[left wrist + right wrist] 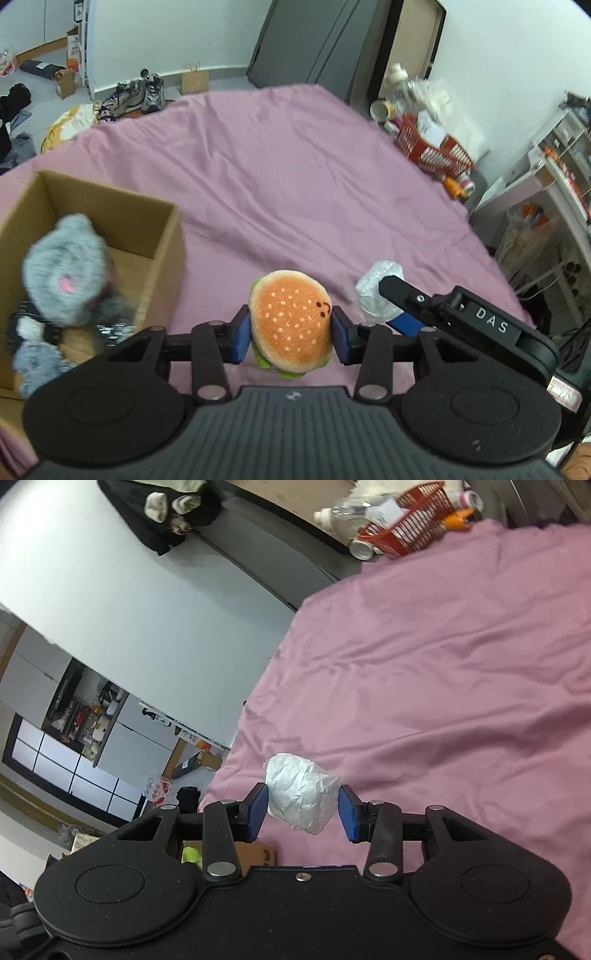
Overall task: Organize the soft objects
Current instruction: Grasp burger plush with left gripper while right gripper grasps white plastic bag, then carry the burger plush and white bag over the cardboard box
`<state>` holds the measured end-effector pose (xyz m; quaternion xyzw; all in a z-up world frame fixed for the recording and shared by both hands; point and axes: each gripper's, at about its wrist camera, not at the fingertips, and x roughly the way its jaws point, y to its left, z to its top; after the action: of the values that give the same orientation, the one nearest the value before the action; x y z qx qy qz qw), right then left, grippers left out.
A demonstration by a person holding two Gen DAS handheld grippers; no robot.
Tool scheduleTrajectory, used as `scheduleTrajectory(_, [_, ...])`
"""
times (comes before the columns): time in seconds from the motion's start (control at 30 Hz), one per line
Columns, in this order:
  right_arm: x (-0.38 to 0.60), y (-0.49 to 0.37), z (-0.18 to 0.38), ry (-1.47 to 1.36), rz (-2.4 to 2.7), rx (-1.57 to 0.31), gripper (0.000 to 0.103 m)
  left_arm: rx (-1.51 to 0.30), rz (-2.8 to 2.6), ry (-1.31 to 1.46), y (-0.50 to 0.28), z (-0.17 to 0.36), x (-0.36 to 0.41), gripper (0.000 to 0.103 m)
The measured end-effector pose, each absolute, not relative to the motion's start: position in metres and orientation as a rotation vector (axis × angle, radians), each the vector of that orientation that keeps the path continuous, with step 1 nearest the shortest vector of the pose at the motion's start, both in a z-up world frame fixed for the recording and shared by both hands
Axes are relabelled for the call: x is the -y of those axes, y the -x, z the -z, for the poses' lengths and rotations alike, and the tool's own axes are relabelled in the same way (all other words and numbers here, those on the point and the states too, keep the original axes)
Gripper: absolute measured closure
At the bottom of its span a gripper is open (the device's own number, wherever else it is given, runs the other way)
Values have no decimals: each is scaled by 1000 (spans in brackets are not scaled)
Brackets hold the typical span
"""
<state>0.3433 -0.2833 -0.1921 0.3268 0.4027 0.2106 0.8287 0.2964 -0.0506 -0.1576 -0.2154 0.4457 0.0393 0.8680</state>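
The left gripper (291, 333) pinches a plush burger (290, 325) between its blue pads, held clear above the pink sheet (280, 177). Just to its right, the right gripper (302, 812) clamps a crumpled white wad (301, 797) over the same sheet. Left of the burger stands an open cardboard box (162, 236) with a grey plush (64, 273) in it, blurred.

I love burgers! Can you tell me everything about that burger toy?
The burger toy is a small plush: an orange-tan bun with pale sesame dots, a tiny stitched face and green lettuce poking out underneath. It is upright, pinched between the blue pads of the left hand-held gripper, above the pink bedsheet.
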Motion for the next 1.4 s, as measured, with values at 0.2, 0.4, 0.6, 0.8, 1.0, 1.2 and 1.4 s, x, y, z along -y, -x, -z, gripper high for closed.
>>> scheduleTrajectory(0.2, [257, -331, 172, -640, -485, -833, 62, -882, -119, 478, -272, 132, 19, 60])
scheduleTrajectory(0.4, [226, -323, 158, -584, -520, -821, 62, -850, -165, 499, -250, 115, -14, 60])
scheduleTrajectory(0.6, [202, -313, 151, -530, -548, -814, 62, -838, -195, 526, -234, 110, -44, 60])
scheduleTrajectory(0.8, [179, -308, 146, -495, -572, -808, 62, -862, -206, 555, -227, 120, -62, 59])
scheduleTrajectory(1.0, [158, -306, 150, -459, -595, -817, 62, -908, -216, 574, -223, 136, -75, 59])
scheduleTrajectory(1.2, [140, -308, 154, -438, -616, -827, 62, -944, -232, 602, -224, 149, -90, 53])
scheduleTrajectory(1.4, [127, -308, 158, -420, -618, -846, 62, -954, -252, 630, -224, 156, -104, 44])
